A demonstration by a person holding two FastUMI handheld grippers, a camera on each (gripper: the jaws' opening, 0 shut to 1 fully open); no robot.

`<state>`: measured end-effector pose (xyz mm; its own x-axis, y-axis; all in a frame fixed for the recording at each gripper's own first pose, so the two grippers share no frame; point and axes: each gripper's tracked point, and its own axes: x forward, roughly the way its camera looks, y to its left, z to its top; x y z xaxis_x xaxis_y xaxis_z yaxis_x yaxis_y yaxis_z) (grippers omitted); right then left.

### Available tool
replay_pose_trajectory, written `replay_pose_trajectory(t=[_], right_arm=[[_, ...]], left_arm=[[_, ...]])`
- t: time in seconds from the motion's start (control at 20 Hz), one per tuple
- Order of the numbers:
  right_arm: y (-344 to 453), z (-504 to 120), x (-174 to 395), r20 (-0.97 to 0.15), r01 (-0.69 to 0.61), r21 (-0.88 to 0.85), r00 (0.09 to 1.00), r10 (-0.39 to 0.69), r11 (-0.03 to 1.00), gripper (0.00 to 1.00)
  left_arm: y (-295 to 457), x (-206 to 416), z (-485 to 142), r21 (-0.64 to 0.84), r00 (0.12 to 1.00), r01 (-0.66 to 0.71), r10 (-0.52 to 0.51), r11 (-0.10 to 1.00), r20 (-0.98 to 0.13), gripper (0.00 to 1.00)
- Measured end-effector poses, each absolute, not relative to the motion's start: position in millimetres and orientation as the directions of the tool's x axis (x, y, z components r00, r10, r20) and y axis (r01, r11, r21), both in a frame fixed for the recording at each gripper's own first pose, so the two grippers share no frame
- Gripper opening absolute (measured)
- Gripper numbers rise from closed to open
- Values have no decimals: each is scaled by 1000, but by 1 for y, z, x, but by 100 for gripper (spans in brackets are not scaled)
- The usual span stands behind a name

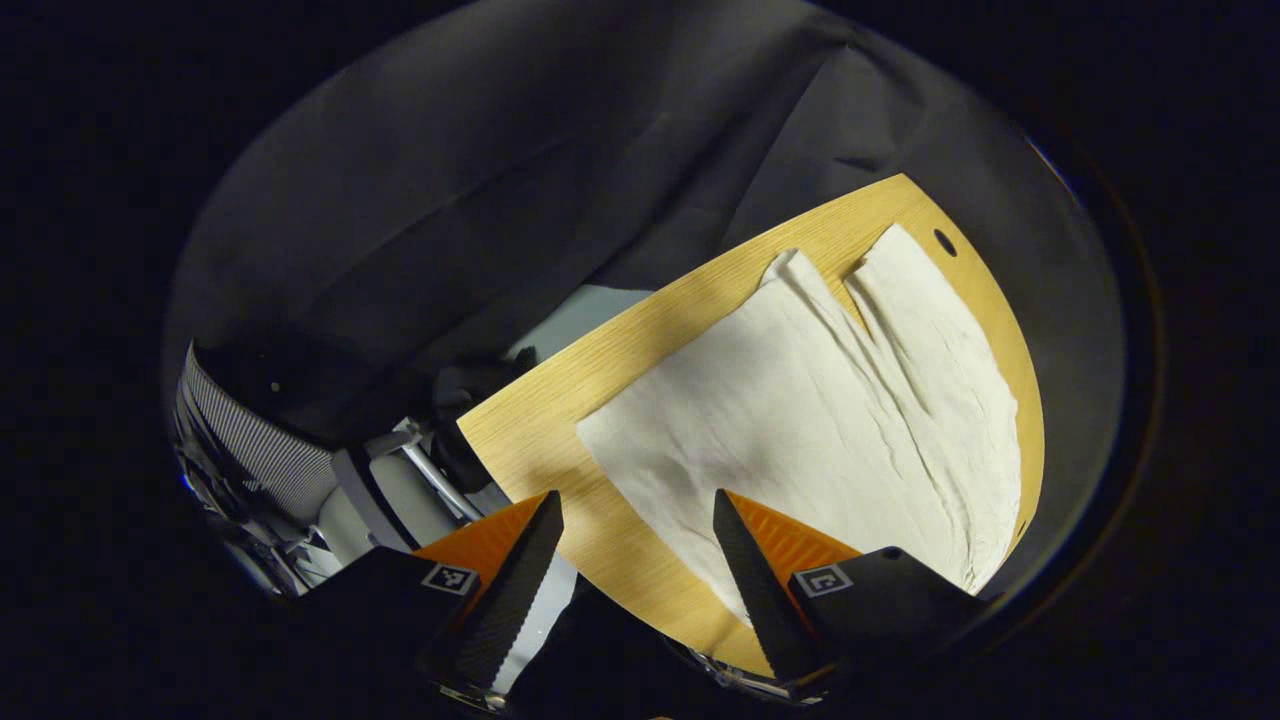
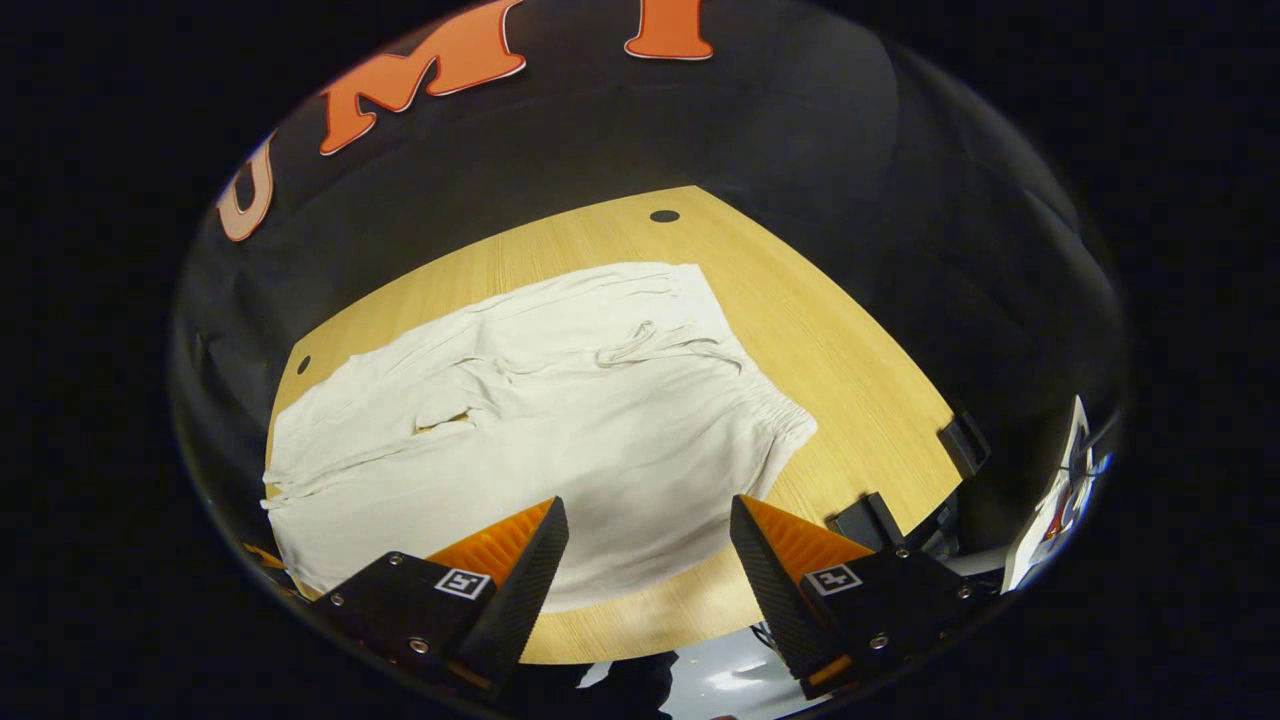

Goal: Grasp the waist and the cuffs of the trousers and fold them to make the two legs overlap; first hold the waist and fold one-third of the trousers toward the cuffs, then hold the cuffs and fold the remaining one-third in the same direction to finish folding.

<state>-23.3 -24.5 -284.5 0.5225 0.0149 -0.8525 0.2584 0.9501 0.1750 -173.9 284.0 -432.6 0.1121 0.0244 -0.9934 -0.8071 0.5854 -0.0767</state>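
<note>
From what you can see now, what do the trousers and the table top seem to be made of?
Trousers: a thin woven cloth, perhaps cotton or linen, matte off-white; it wrinkles finely and the waist is gathered with a drawstring. Table top: wood or wood-look laminate, smooth light yellow with straight fine grain lines; which of the two, I cannot tell.

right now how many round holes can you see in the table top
2 in the right gripper view: one hole near the far edge beyond the trousers, another hole at the left edge by the cuffs. More may lie hidden under the cloth.

dim, sharp centre, fisheye-warped edges.
</note>
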Motion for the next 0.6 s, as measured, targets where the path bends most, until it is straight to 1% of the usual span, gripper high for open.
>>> replay_pose_trajectory(t=[0.05, 0.1, 0.25, 0.35, 0.45, 0.5, 0.55, 0.6], right_arm=[[-22, -287, -24, -858, 268, 175, 514, 13, 947, 98], [-21, -290, -22, -863, 279, 172, 505, 8, 945, 98], [-19, -296, -23, -878, 304, 163, 479, -2, 939, 98], [-16, -300, -22, -885, 319, 156, 466, -12, 935, 98], [-14, -301, -21, -888, 333, 155, 460, -17, 930, 96], [-13, -302, -20, -888, 340, 157, 459, -17, 927, 94], [-13, -304, -21, -890, 348, 155, 455, -22, 925, 94], [-14, -306, -22, -893, 354, 153, 450, -24, 923, 94]], left_arm=[[286, -173, -440, -64, 93, -807, 20, 587, -995, 95], [287, -171, -446, -48, 71, -806, 16, 590, -997, 99], [289, -164, -458, -12, 20, -800, 6, 600, -1000, 99], [292, -162, -466, 19, -9, -792, 20, 611, -1000, 99], [292, -155, -470, 24, -16, -793, 18, 609, -1000, 98], [292, -153, -468, 32, -22, -787, 24, 617, -999, 93], [291, -151, -467, 39, -25, -781, 30, 623, -999, 92], [288, -146, -468, 33, -18, -785, 31, 619, -999, 94]])
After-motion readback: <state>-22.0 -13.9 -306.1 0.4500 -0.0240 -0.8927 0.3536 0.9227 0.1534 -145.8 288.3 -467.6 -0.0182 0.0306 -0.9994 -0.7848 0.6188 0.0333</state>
